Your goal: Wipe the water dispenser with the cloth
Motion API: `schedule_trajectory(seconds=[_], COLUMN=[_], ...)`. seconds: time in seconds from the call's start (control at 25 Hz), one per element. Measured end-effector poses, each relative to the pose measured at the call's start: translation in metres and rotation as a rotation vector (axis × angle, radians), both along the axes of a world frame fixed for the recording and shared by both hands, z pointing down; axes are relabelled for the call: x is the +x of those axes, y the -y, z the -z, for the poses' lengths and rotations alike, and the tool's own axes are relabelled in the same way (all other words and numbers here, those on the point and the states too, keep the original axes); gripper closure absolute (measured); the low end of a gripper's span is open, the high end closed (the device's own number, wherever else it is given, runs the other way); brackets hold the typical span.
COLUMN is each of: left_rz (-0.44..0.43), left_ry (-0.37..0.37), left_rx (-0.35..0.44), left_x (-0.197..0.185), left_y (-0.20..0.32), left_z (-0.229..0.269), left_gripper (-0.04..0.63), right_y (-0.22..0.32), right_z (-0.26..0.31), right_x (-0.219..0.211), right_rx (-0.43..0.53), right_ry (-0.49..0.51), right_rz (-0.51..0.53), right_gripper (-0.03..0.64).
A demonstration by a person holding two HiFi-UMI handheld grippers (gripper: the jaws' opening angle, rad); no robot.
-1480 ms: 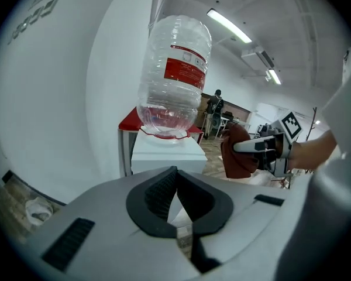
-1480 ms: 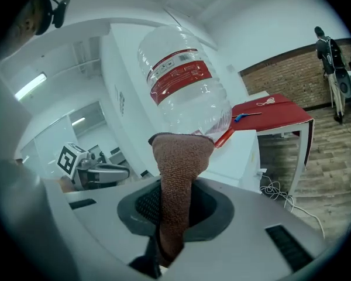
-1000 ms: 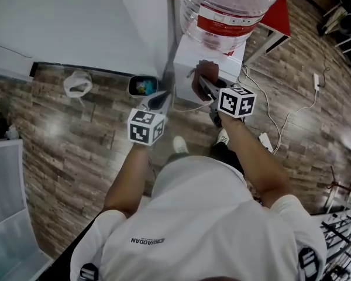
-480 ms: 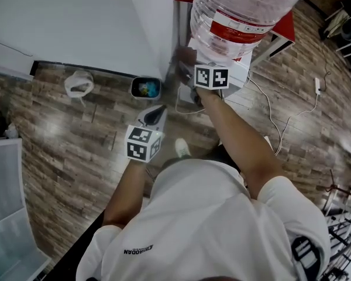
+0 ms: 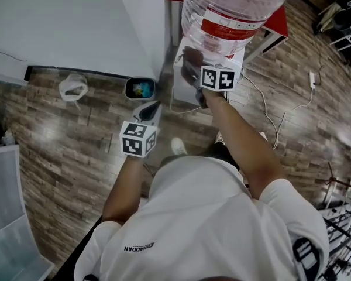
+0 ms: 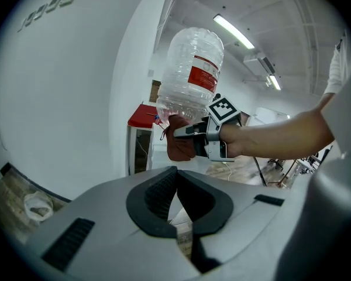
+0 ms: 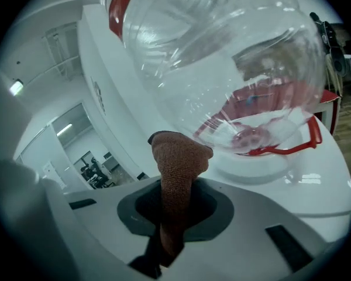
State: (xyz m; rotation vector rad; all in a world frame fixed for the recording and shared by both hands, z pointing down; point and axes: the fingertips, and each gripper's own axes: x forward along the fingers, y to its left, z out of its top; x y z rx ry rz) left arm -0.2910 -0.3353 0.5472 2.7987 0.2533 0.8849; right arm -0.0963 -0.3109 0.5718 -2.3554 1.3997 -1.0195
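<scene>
The white water dispenser (image 5: 182,78) stands by the wall with a big clear bottle (image 5: 234,7) upside down on top. My right gripper (image 5: 191,69) is shut on a rust-brown cloth (image 5: 192,57), which presses on the dispenser's top edge just under the bottle. In the right gripper view the cloth (image 7: 176,168) sticks up from the jaws toward the bottle (image 7: 222,57) and the white top (image 7: 281,174). My left gripper (image 5: 154,108) hangs lower left of the dispenser, shut on nothing. From the left gripper view, the right gripper (image 6: 181,134) and cloth (image 6: 176,148) show below the bottle (image 6: 190,78).
A small bin (image 5: 140,88) with coloured contents sits on the wood floor left of the dispenser, and a white bag (image 5: 72,86) lies further left. A red table (image 5: 279,17) stands behind. Cables and a plug strip (image 5: 312,78) trail to the right. A white wall (image 5: 64,22) is close at the left.
My right gripper with the cloth has risen from the dispenser's front face to its top edge under the bottle. The left gripper has barely shifted.
</scene>
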Motion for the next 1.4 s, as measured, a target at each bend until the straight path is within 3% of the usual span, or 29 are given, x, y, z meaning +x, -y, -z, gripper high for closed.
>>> schedule_trajectory(seconds=[0.88,1.4], left_rz=[-0.116,-0.146], left_ry=[-0.022,-0.028], left_rx=[0.017,0.004], left_x=[0.019,0.03], left_y=[-0.052,-0.064], left_z=[0.004,0.0], left_gripper=[0.606,0.606], right_y=[-0.175,-0.267], right_z=[-0.01,-0.01], right_x=[0.042,0.064], right_rx=[-0.005,-0.102], right_ry=[0.052,0.001], right_rz=[-0.291,-0.419], right_gripper=[0.561,0.561])
